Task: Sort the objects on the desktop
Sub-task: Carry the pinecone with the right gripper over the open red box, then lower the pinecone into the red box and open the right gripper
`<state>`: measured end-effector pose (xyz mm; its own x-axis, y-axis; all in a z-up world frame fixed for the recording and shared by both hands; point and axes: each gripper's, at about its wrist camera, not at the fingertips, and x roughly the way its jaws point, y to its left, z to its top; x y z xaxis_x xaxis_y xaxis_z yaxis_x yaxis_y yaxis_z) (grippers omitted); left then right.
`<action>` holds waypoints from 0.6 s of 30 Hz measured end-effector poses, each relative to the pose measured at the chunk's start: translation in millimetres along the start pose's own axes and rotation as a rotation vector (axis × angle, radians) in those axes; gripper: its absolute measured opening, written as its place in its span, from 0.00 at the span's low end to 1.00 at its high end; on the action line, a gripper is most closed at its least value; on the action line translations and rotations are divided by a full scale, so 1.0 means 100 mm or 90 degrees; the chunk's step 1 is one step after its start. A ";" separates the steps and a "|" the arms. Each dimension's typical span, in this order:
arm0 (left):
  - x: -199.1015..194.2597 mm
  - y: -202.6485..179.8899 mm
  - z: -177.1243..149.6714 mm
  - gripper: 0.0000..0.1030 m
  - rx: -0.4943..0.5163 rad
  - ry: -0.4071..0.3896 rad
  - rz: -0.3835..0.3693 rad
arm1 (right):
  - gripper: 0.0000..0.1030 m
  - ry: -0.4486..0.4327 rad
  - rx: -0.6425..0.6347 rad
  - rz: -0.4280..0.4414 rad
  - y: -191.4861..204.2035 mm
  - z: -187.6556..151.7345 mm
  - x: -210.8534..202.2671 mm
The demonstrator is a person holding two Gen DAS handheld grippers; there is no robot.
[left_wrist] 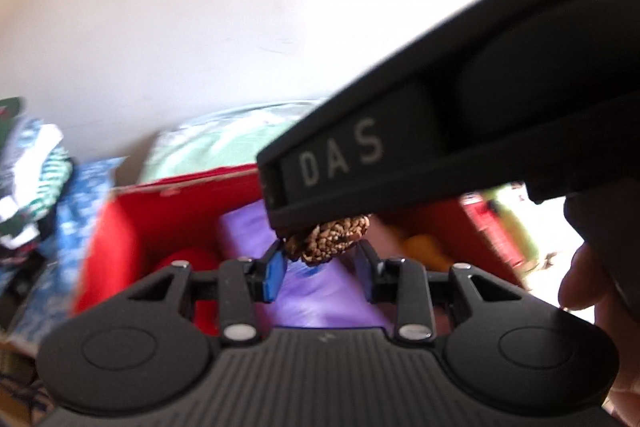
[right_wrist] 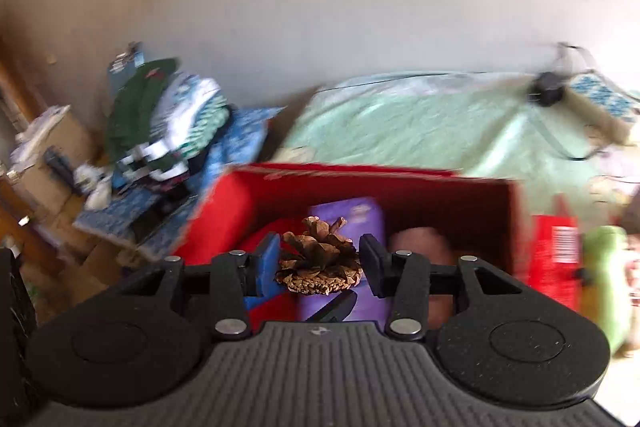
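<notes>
Pinching one pine cone (right_wrist: 319, 259) between right gripper (right_wrist: 319, 263) jaws above one red box (right_wrist: 400, 187) holding one purple pack (right_wrist: 352, 223); left gripper (left_wrist: 322, 271) jaws spread, right tool body blocking view.

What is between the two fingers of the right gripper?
A pine cone, held between the fingers above the red box; the right wrist view shows it.
</notes>
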<state>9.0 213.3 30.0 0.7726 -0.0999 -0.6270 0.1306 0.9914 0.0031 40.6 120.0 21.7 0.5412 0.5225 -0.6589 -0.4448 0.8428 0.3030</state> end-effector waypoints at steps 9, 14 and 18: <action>0.71 -0.20 0.25 0.27 0.031 0.077 -0.062 | 0.43 0.023 0.090 -0.051 -0.69 0.15 0.35; 0.81 -0.26 0.28 0.49 0.017 0.110 -0.081 | 0.39 0.049 0.086 -0.052 -0.80 0.20 0.46; 0.83 -0.25 0.27 0.52 0.007 0.120 -0.082 | 0.38 0.050 0.072 -0.043 -0.81 0.24 0.50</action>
<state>86.7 178.0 -1.5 0.6199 -0.2067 -0.7569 0.2282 0.9705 -0.0781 120.5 81.2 -19.1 0.5078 0.4564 -0.7306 -0.3236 0.8871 0.3293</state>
